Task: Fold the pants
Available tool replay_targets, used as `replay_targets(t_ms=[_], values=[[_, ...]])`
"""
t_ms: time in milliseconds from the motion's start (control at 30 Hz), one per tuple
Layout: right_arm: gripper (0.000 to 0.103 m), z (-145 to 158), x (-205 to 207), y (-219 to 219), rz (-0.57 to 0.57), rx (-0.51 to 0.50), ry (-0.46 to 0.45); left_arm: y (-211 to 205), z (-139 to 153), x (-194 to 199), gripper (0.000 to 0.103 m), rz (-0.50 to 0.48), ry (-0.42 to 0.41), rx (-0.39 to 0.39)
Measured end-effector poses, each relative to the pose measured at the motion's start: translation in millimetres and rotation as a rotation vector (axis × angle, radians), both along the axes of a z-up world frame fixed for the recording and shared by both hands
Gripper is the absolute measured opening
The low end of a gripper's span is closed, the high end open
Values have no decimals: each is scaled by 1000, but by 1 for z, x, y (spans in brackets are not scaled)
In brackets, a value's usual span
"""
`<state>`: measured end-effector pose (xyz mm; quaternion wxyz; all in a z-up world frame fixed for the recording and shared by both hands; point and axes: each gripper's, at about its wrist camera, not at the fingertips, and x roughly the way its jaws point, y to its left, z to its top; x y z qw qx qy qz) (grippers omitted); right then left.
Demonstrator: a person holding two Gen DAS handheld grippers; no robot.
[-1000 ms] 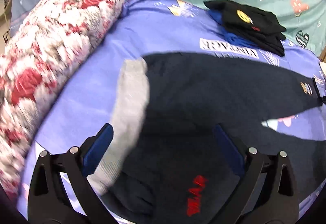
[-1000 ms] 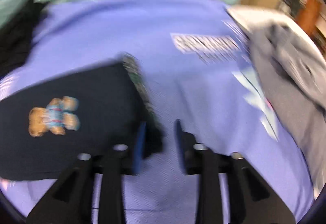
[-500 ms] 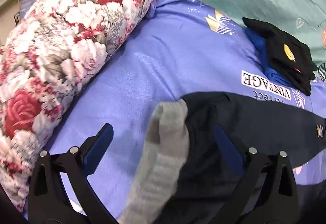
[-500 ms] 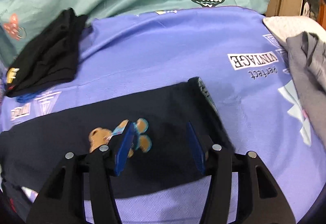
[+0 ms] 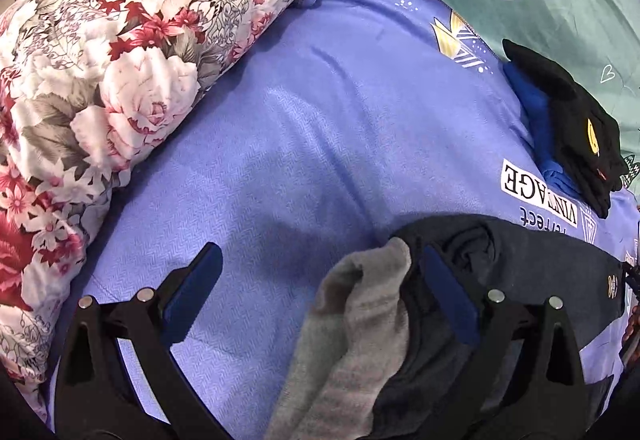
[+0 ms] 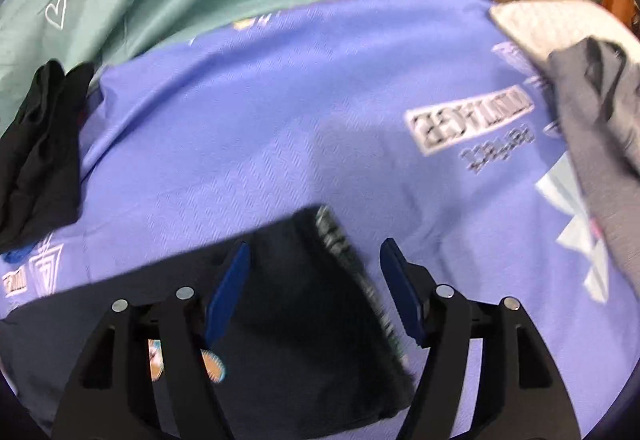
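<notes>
Pants (image 5: 532, 264), dark navy, lie stretched along the near edge of a bed covered by a purple sheet (image 5: 304, 144). The left gripper (image 5: 320, 288) has its jaws wide apart, and a grey ribbed waistband (image 5: 360, 320) bunches up between them, not pinched. The right gripper (image 6: 314, 288) also has its jaws apart, straddling the cuff end (image 6: 340, 260) without gripping it; this view is motion-blurred. A bear print (image 6: 212, 364) shows on the leg near the right jaws. Farther out, a floral quilt (image 5: 120, 60) lies along the bed's left edge, folded black clothes (image 5: 580, 128) sit toward the far edge, and grey garments (image 6: 592, 112) pile at the right edge. Judging by this, the pants are laid lengthwise and a fold end to end is being set up. Next, each pair of jaws likely must close on its end through all layers.
</notes>
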<state>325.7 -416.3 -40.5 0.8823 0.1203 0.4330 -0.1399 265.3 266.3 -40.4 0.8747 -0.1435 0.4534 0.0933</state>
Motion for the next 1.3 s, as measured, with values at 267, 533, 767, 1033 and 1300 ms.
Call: replay_targets(t_ms=[267,533,767,1033,1300], values=[[11,-4,12,14,121,-5,52,2,-3,7,100,-12,-2,3],[36,5,7,3,-93,-55,46,-6,-5,17,100,-64,34,13],[92,42,-18,46,15,-6,-90,-11,-14,32,100,-131,86,-5],[92,36,-15,114,263,85,-48,-36,-10,28,17,-266,20,-39],[92,29,-7,214,599,-58,4,-49,49,-22,14,-366,-172,-62]])
